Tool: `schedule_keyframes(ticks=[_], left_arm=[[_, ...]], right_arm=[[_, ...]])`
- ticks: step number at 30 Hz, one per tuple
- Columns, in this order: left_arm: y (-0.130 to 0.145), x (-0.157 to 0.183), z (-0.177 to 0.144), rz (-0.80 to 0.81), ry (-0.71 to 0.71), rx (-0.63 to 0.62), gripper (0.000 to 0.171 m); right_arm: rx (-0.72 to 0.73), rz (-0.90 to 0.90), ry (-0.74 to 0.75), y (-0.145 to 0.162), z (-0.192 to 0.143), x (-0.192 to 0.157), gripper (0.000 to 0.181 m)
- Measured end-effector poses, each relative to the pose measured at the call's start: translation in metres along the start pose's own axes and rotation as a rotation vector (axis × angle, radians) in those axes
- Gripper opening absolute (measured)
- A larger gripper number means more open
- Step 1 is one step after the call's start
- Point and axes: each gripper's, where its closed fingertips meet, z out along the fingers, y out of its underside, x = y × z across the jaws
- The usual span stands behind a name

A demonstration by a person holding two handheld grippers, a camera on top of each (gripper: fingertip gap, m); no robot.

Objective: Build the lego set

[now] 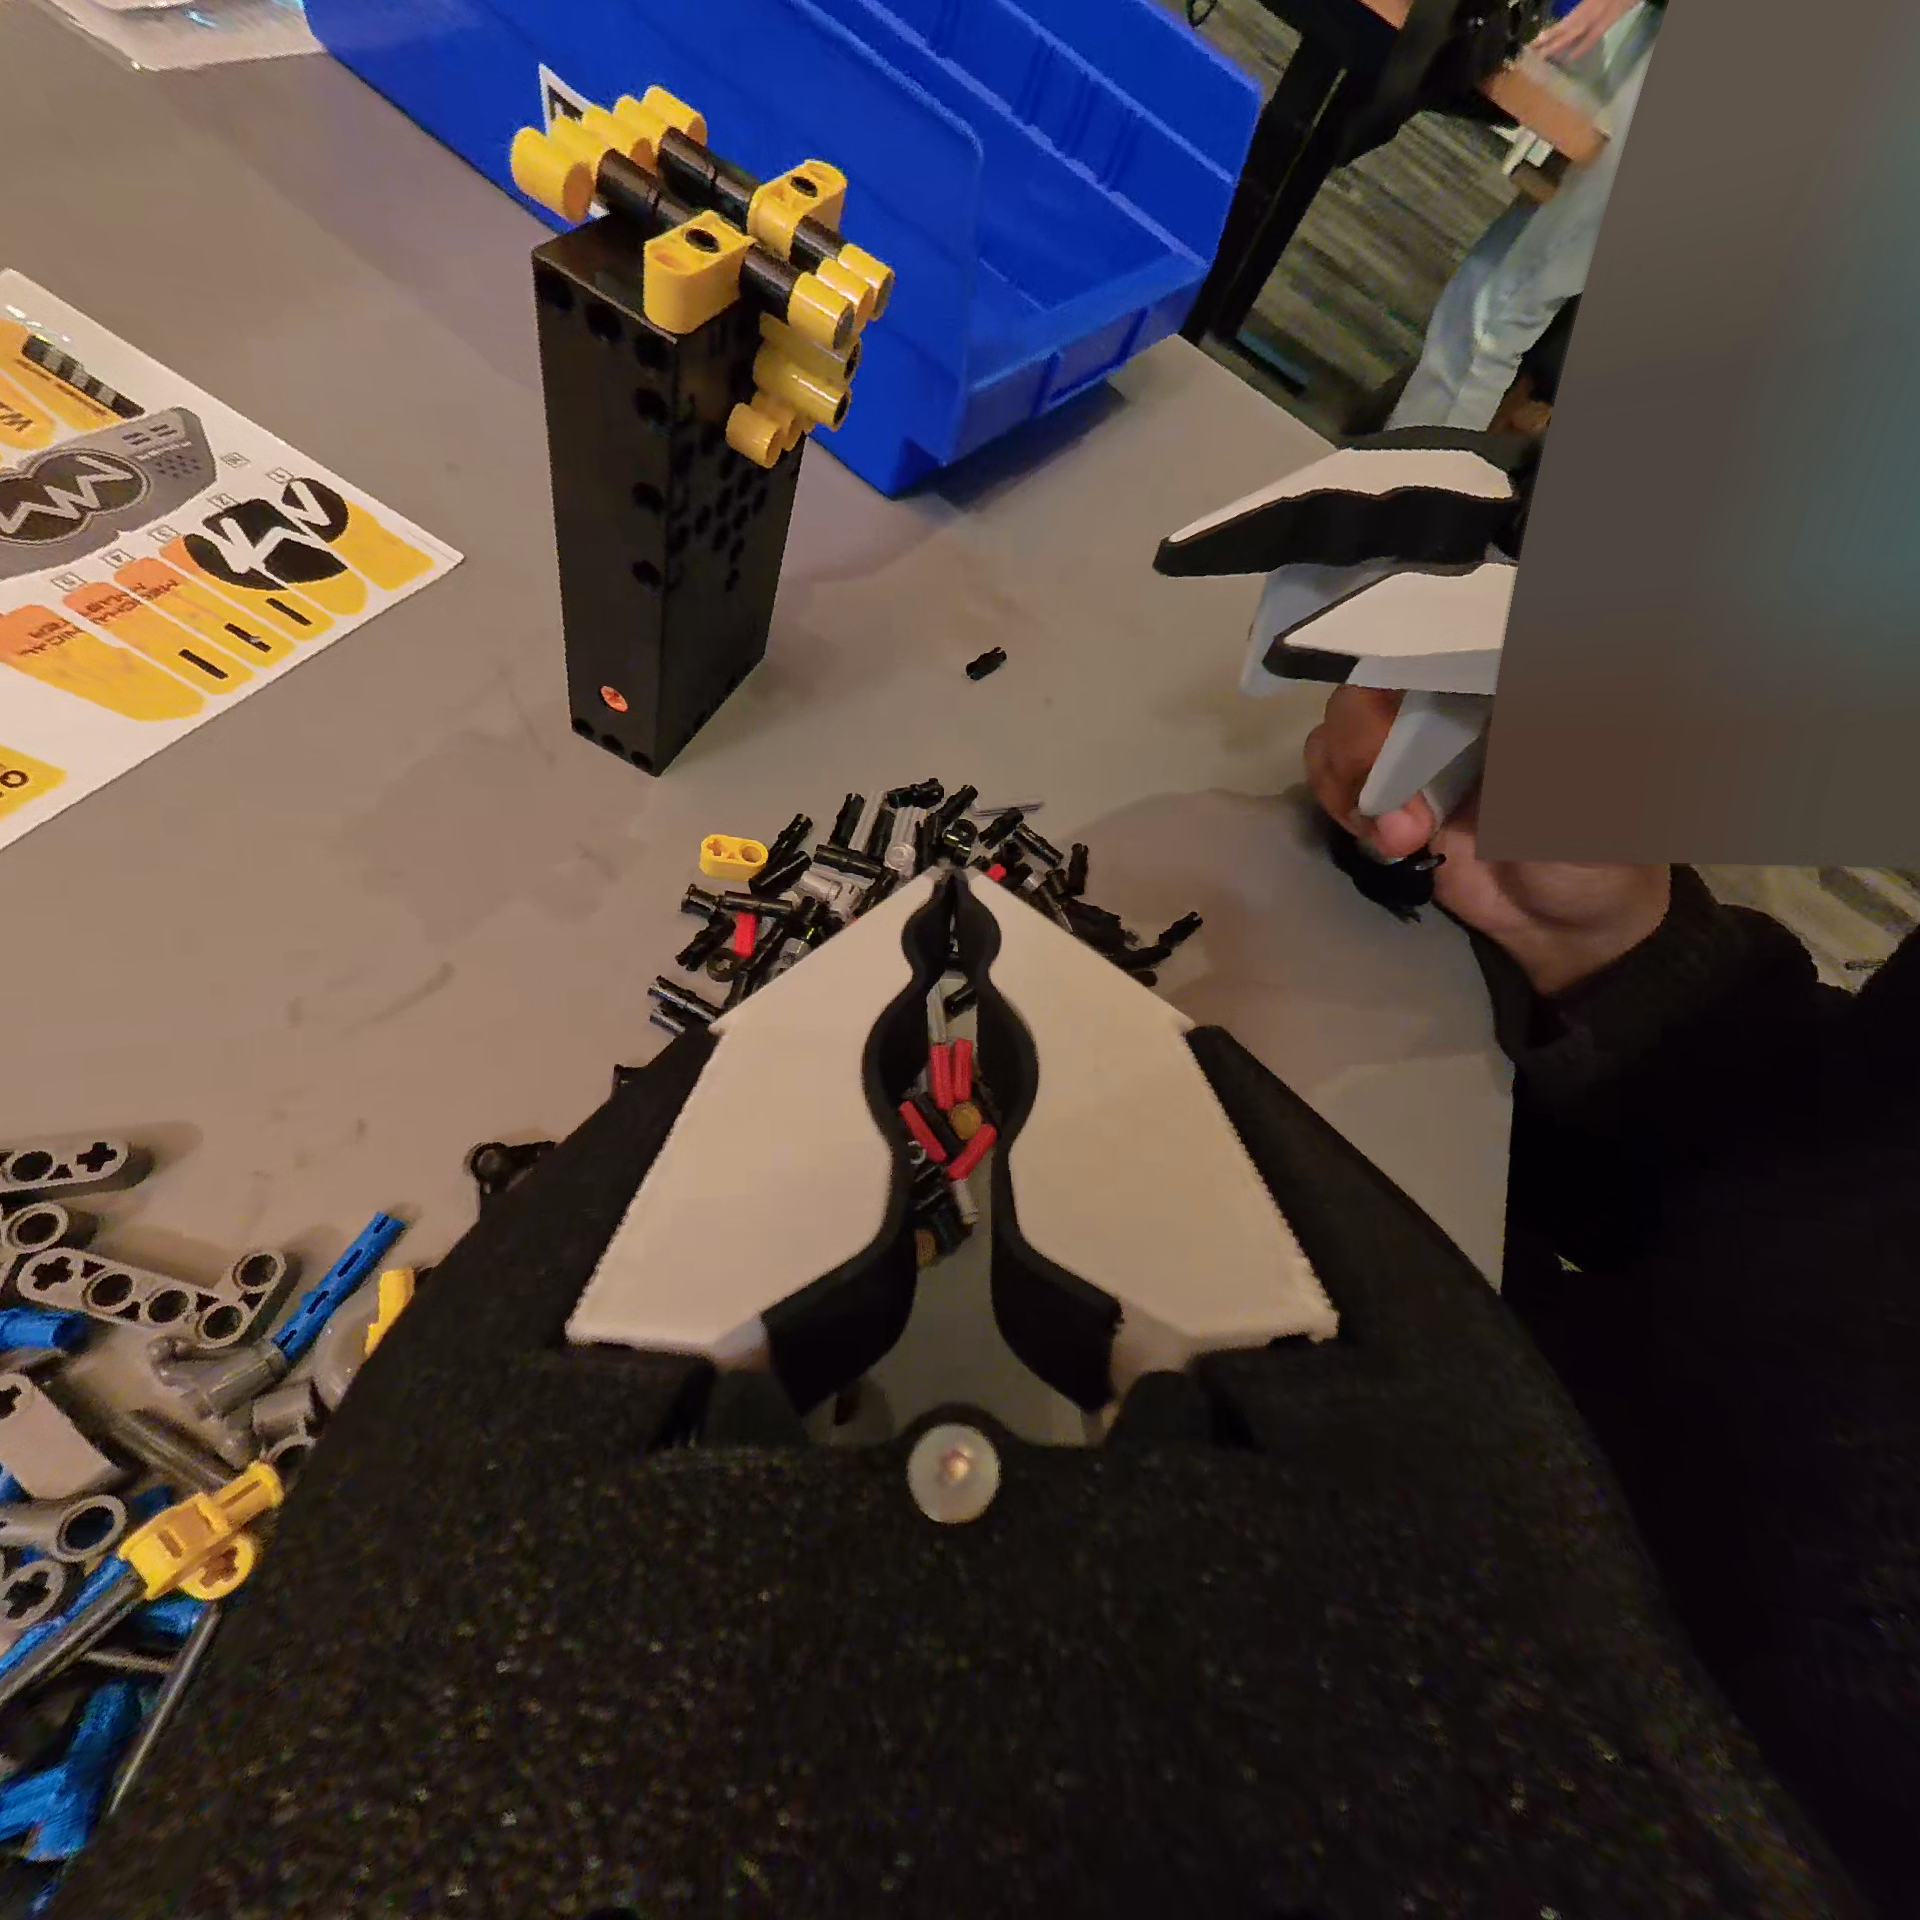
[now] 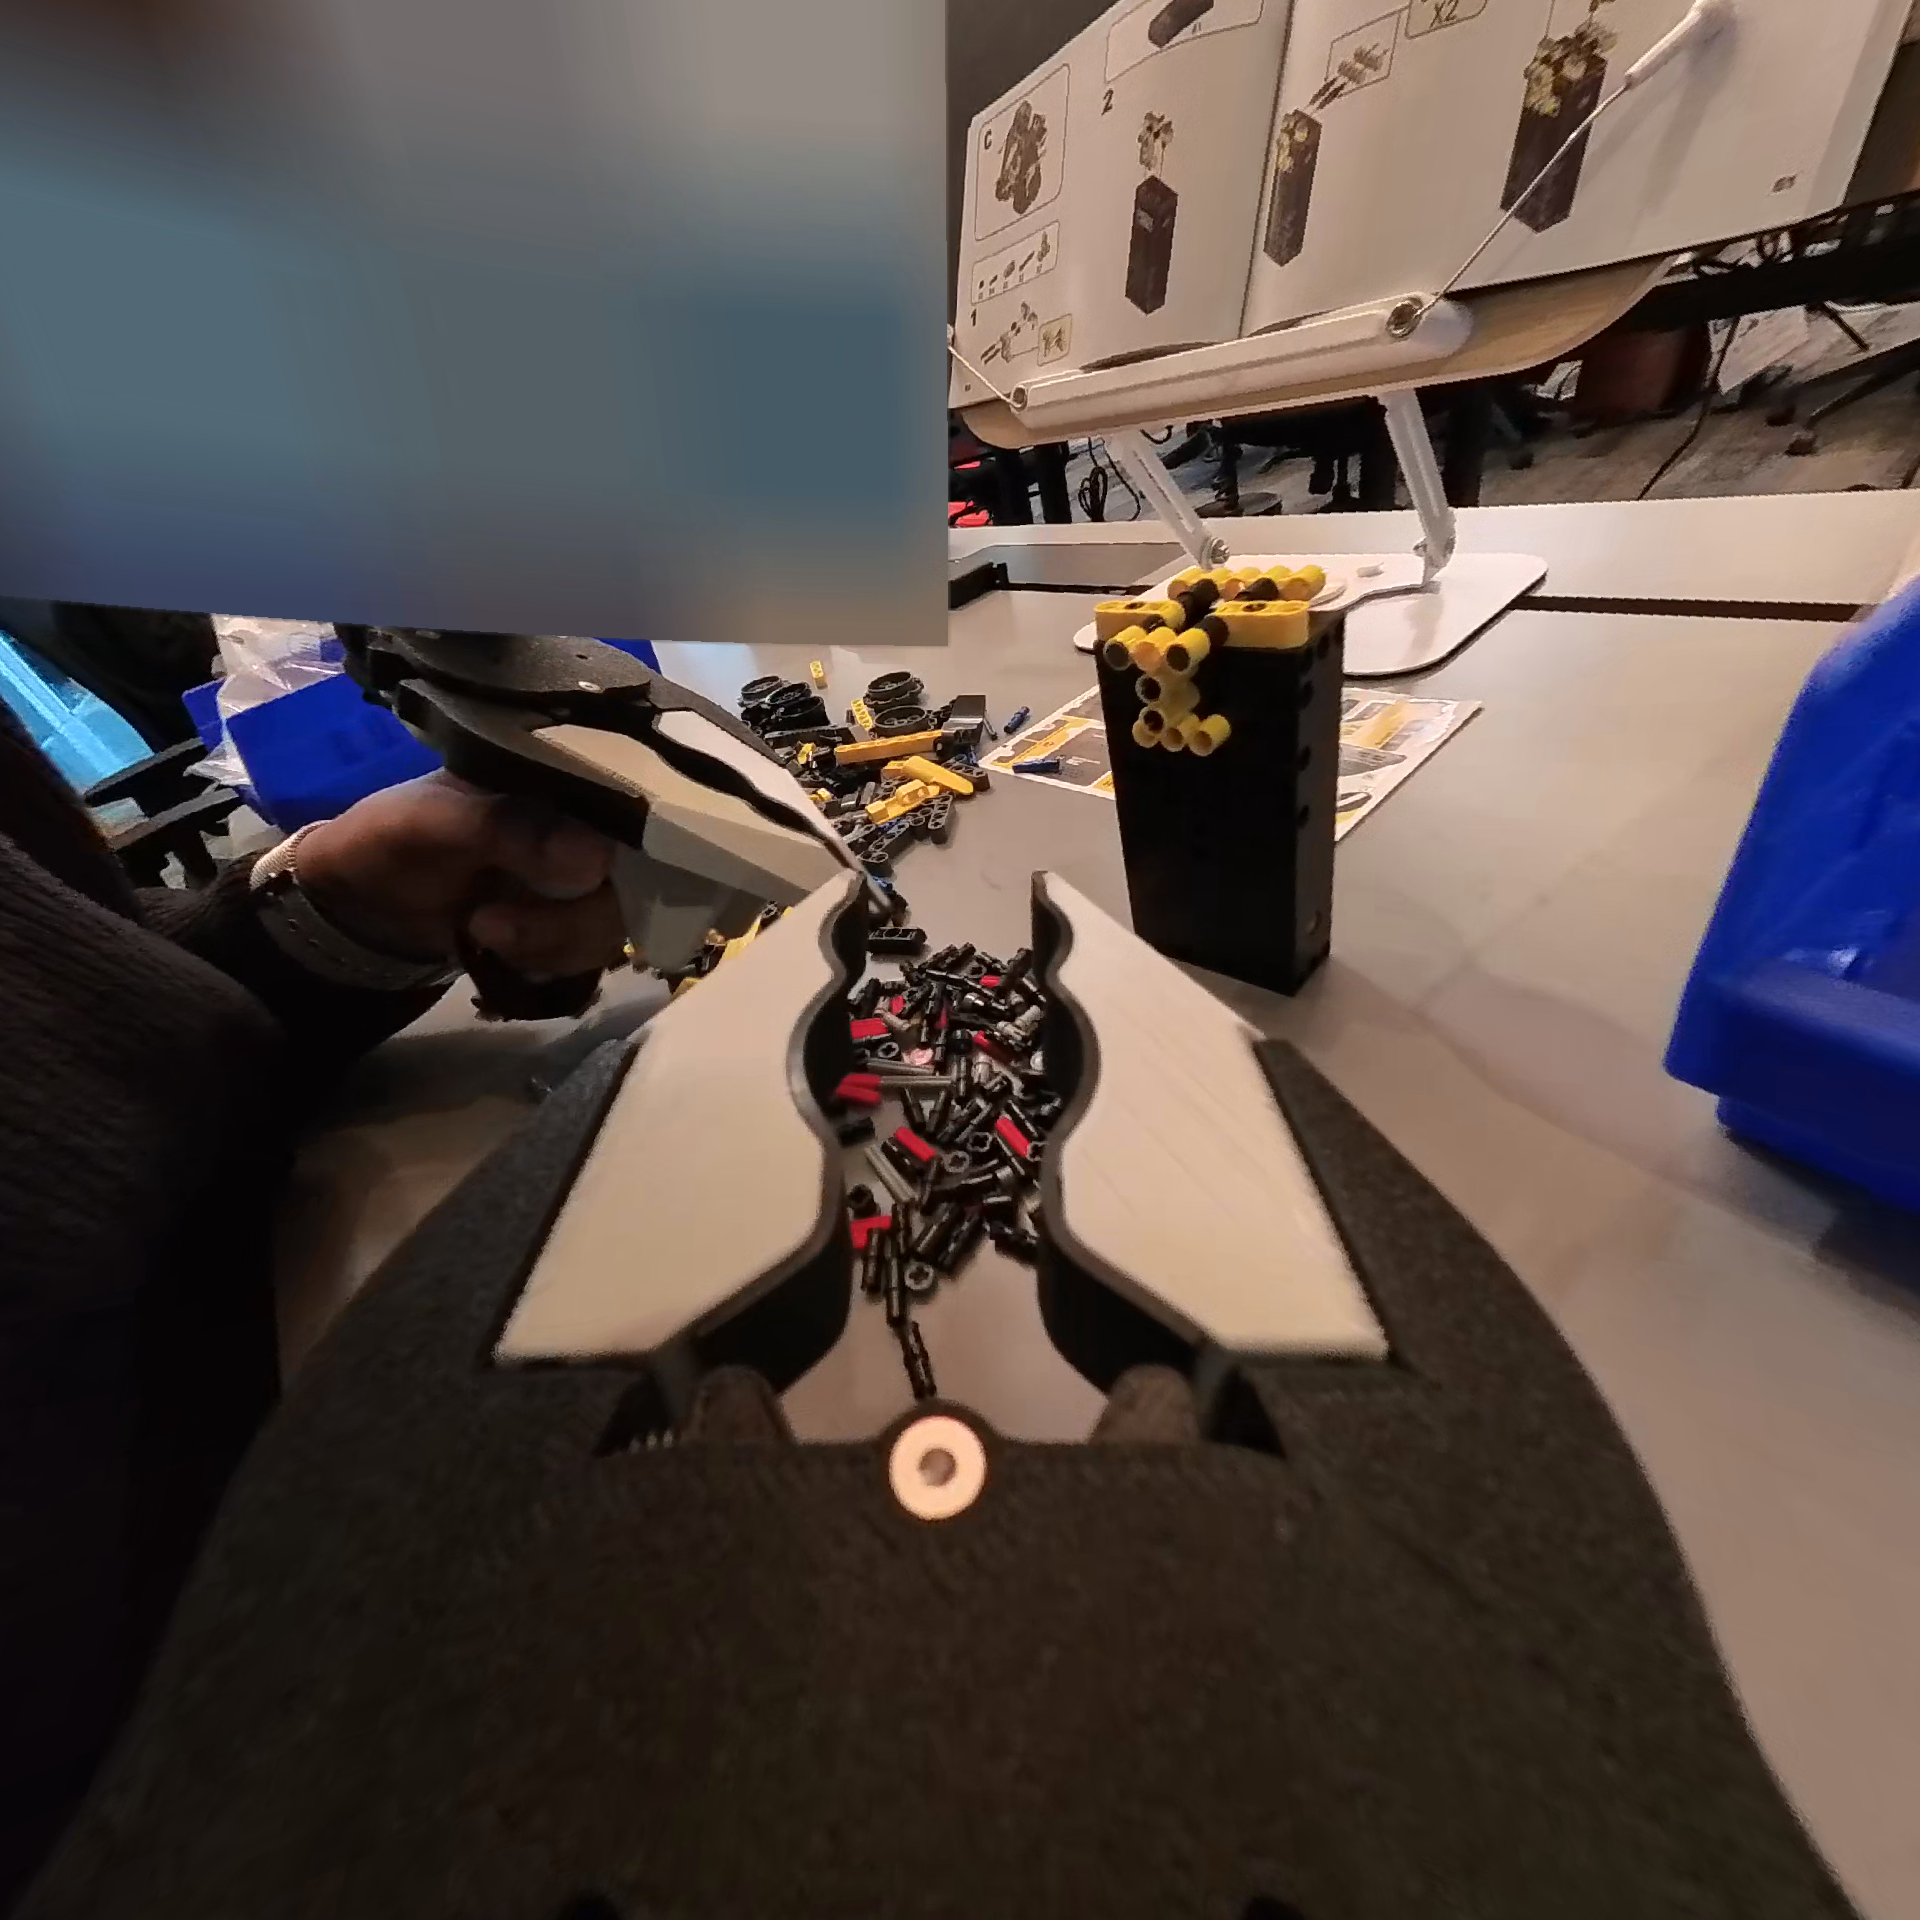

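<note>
My left gripper (image 1: 954,881) is shut, with its tips down in a pile of small black, red and grey pins (image 1: 831,904) on the grey table. I cannot tell whether a pin is pinched between them. My right gripper (image 2: 948,894) is open and empty, low over the same pile (image 2: 956,1081), with the pins showing between its fingers. The left gripper (image 2: 857,873) reaches in from the left beside my right gripper's left fingertip. A tall black block tower (image 1: 665,520) with a yellow and black connector cluster (image 1: 727,239) on top stands upright just beyond the pile (image 2: 1226,831).
A blue bin (image 1: 987,208) stands behind the tower and shows at the right (image 2: 1818,987). A sticker sheet (image 1: 156,551) lies at the left, and grey, blue and yellow beams (image 1: 125,1351) lie near left. One loose black pin (image 1: 985,663). An open instruction booklet on a stand (image 2: 1351,156). The grippers' ends are close to 7 cm from one another.
</note>
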Motion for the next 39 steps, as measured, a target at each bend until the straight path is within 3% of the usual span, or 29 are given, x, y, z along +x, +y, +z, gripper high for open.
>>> schedule_keyframes(ticks=[19, 33, 39], left_arm=[[-0.003, -0.003, -0.003, -0.028, 0.012, 0.013, 0.0], [-0.003, 0.004, -0.004, 0.041, -0.001, 0.039, 0.0], [-0.009, 0.014, -0.006, 0.127, 0.015, 0.09, 0.0]], right_arm=[[0.017, 0.03, -0.019, -0.002, -0.002, 0.001, 0.031], [0.051, 0.023, -0.025, -0.006, -0.005, -0.001, 0.03], [0.105, 0.088, -0.139, -0.013, -0.009, -0.015, 0.031]])
